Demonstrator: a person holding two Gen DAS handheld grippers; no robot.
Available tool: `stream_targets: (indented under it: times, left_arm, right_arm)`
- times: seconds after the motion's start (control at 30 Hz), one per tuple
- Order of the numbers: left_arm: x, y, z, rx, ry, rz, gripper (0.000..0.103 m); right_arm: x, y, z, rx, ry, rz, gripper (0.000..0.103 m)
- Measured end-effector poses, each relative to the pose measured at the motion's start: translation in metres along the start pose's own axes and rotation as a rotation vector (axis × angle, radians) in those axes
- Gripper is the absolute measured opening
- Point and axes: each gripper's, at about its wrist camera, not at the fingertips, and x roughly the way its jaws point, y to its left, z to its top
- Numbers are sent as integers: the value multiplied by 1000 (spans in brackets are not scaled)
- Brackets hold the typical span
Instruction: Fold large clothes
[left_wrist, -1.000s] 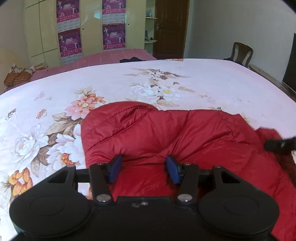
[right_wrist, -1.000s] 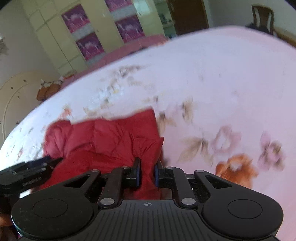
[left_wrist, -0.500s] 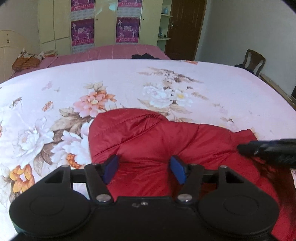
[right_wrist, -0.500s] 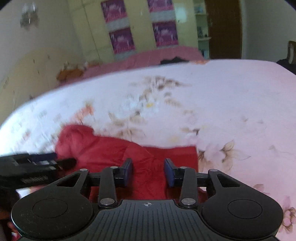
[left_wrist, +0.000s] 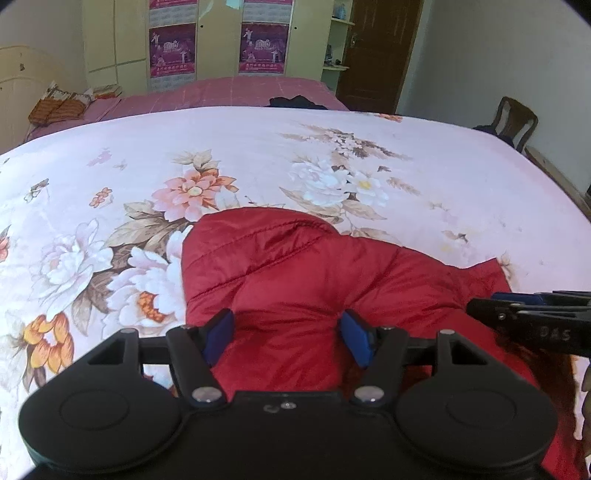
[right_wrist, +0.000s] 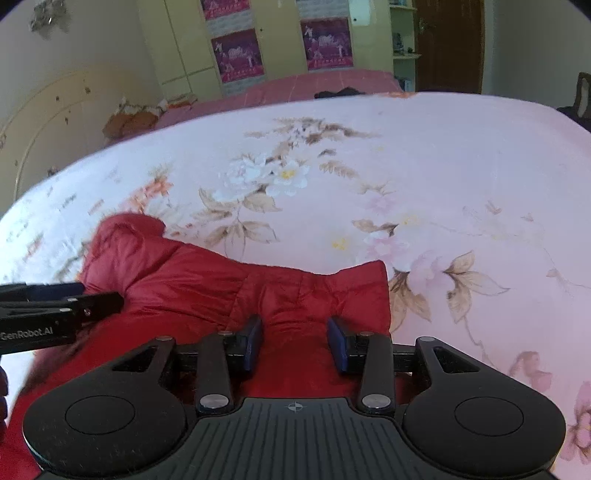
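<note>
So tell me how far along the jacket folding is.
Done: the red jacket lies bunched into a compact bundle on the floral bedspread. In hand: nothing; the left gripper and right gripper are open above it. Left: squaring the bundle's uneven edges.

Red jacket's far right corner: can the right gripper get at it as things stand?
Probably yes. The right gripper has its jaws apart over the red jacket, and the corner lies just ahead on the floral bedspread, nothing between.

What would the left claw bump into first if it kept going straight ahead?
Most likely the red jacket. The left claw points down at it, its jaws open over the puffy fabric with nothing else in between. How close it already is, I can't tell.
</note>
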Motion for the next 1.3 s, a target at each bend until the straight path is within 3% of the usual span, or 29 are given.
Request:
stream_targets:
  times: [0.3,0.63,0.9,1.1,1.3]
  left_arm:
    - [-50,-8,-15,43,-34,-65,69]
    - [-98,-7,-72,83,6,-173,70]
    - [-84,5,-93,79,82,-208,75]
    - [-70,10,-96,68,118,-232,76]
    - [-71,21,-93,-17,139,-271,78]
  right_arm:
    - [-59,24,-19,-35,-56,38,39]
    - [-104,48,-76,-51,-24,2,39]
    - [-105,57,-112,-34,47,-35,39]
    - [-85,50,-121,7,85,-36,39]
    - [-95,48,-113,21,91,-26,43]
